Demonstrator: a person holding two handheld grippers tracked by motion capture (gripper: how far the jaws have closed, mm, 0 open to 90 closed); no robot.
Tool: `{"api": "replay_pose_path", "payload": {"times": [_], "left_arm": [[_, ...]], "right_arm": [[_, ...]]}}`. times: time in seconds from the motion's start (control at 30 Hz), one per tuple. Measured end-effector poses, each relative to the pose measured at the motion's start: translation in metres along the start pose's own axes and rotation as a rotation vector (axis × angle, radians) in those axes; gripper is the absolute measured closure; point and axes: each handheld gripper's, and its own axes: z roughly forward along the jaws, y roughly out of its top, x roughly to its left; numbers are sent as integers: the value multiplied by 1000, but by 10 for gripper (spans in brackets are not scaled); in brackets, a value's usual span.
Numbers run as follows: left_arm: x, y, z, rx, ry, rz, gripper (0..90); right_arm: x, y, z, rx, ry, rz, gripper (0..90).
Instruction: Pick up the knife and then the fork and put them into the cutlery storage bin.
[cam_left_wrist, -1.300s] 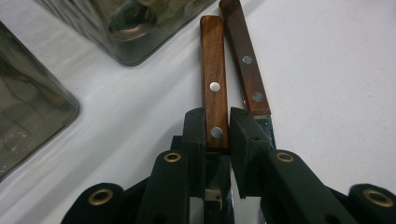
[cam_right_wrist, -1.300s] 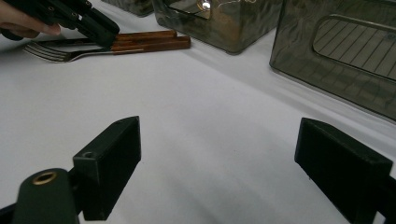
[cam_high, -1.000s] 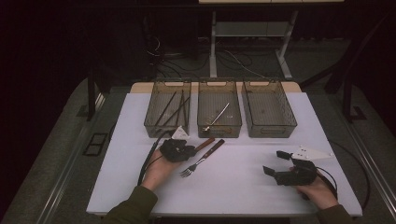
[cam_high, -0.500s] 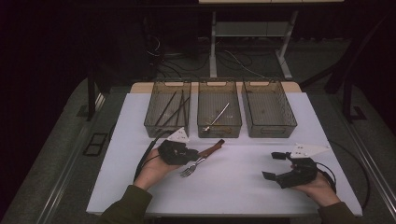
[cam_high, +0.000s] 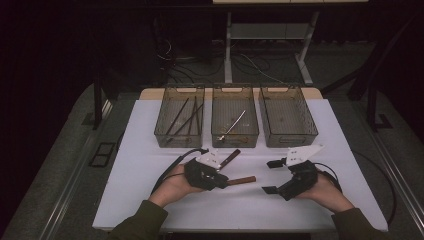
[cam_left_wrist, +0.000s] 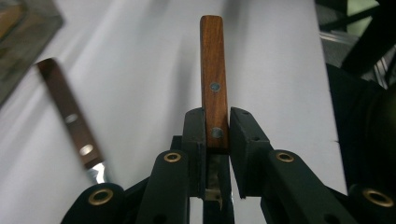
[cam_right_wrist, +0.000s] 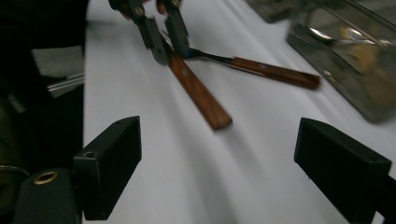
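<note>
My left gripper (cam_high: 225, 181) is shut on a wood-handled utensil (cam_high: 243, 180), held near the middle of the white table. Its jaws clamp the handle (cam_left_wrist: 215, 88) close to the metal end, and the handle juts out toward the right. A second wood-handled utensil (cam_high: 230, 157) lies on the table just behind it, and its handle (cam_left_wrist: 70, 119) appears blurred on the left. My right gripper (cam_high: 268, 176) is open and holds nothing, a short way right of the held handle's tip (cam_right_wrist: 203, 100). Farther off, the left gripper (cam_right_wrist: 163, 39) grips that handle.
Three translucent bins stand in a row at the back. The left bin (cam_high: 161, 131) holds dark sticks, the middle bin (cam_high: 235, 138) a metal utensil, and the right bin (cam_high: 289, 136) looks empty. A bin's corner (cam_right_wrist: 355, 60) shows in the right gripper view. The white tabletop (cam_high: 150, 190) ends near the person's sleeves.
My left gripper has come right and nearer with the utensil, whose handle now points at the right gripper. My right gripper has shifted left toward it, still open.
</note>
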Motion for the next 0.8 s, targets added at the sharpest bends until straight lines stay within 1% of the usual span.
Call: {"api": "replay_pose_path", "payload": {"times": [0.07, 0.13, 0.2, 0.23, 0.27, 0.33, 0.37, 0.4, 0.43, 0.53, 0.57, 0.6, 0.67, 0.7, 0.8], "left_arm": [[-3, 4, 3, 10, -19, 25, 773], [-6, 7, 5, 14, -25, 42, 773], [-8, 10, 6, 11, -27, 66, 773], [-9, 11, 6, 5, -29, 72, 773], [-10, 12, 6, 3, -34, 78, 773], [-11, 15, 5, 8, -40, 96, 773], [-12, 15, 5, 3, -44, 96, 773], [-12, 17, 5, 6, -43, 119, 774], [-12, 17, 5, 2, -43, 123, 773], [-15, 18, 6, 5, -57, 116, 774], [-16, 17, 6, 8, -62, 113, 773], [-17, 17, 6, 5, -65, 104, 773], [-18, 18, 6, 7, -65, 109, 773], [-18, 18, 7, 6, -61, 111, 773], [-19, 19, 7, 9, -64, 112, 773]], "right_arm": [[2, 8, 9, 11, 35, -26, 142], [4, 14, 17, 29, 61, -52, 141], [7, 18, 27, 59, 87, -71, 142], [7, 20, 32, 77, 99, -93, 145], [8, 21, 37, 86, 114, -84, 148], [7, 22, 45, 118, 126, -127, 155], [7, 22, 49, 133, 132, -132, 179], [7, 22, 52, 149, 145, -139, 209], [8, 23, 56, 165, 158, -144, 223], [9, 25, 63, 194, 187, -155, 317], [10, 25, 64, 203, 184, -156, 358], [10, 24, 65, 210, 191, -156, 399], [10, 23, 66, 229, 187, -164, 469], [11, 23, 66, 234, 192, -162, 500], [12, 24, 65, 237, 199, -166, 588]]}}
